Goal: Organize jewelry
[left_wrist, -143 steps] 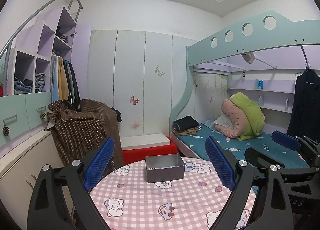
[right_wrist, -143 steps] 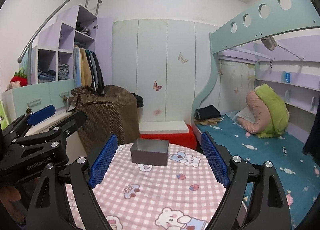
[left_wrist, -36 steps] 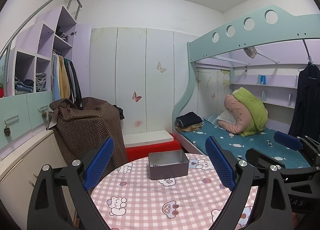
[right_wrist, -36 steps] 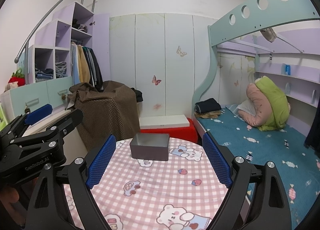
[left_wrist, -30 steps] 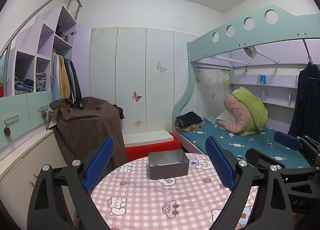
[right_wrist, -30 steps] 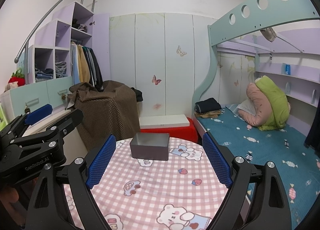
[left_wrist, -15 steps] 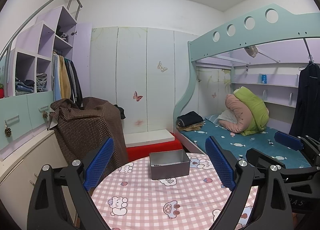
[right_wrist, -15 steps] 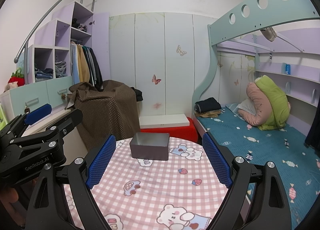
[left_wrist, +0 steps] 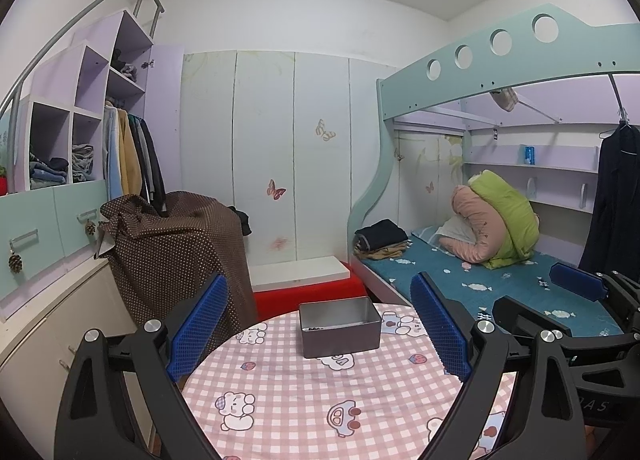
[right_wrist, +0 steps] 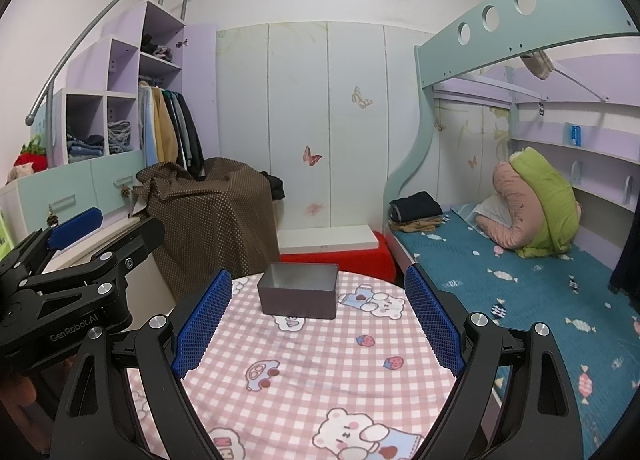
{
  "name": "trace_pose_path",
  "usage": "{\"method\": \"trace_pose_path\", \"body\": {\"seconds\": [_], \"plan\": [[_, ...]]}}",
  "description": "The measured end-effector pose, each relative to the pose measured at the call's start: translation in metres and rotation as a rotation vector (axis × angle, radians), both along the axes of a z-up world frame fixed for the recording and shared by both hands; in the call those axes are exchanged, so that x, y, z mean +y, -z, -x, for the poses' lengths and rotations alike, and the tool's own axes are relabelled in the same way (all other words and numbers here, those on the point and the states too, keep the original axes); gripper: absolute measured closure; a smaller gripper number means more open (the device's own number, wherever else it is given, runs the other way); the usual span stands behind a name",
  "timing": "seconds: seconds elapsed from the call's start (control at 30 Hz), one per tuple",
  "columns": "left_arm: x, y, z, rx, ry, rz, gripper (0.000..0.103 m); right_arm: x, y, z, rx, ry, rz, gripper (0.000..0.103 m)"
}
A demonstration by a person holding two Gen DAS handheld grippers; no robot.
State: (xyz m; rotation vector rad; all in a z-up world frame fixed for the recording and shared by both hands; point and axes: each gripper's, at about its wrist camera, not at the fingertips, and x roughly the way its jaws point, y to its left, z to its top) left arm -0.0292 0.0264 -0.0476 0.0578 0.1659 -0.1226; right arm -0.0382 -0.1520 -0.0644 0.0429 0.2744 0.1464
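A grey open metal box stands at the far side of a round table with a pink checked cloth; it also shows in the right wrist view. A few small dark beads lie on its floor at the near left. My left gripper is open and empty, held above the near half of the table, short of the box. My right gripper is open and empty, likewise short of the box. Each gripper shows at the edge of the other's view.
A brown dotted cloth covers a piece of furniture behind the table on the left. A red bench with a white board stands behind the table. A bunk bed with folded clothes and bedding fills the right side. Wardrobe shelves stand at left.
Both grippers have stayed open and nearly still over the last second. Since several seconds ago both views have shifted slightly, and the box sits a little further right in the left wrist view.
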Motion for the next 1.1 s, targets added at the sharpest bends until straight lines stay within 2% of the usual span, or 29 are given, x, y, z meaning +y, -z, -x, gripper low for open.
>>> {"method": "trace_pose_path", "body": {"seconds": [1.1], "plan": [[0.0000, 0.0066, -0.0058, 0.002, 0.019, 0.009, 0.013, -0.0009, 0.0025, -0.0016, 0.009, 0.003, 0.000, 0.017]]}}
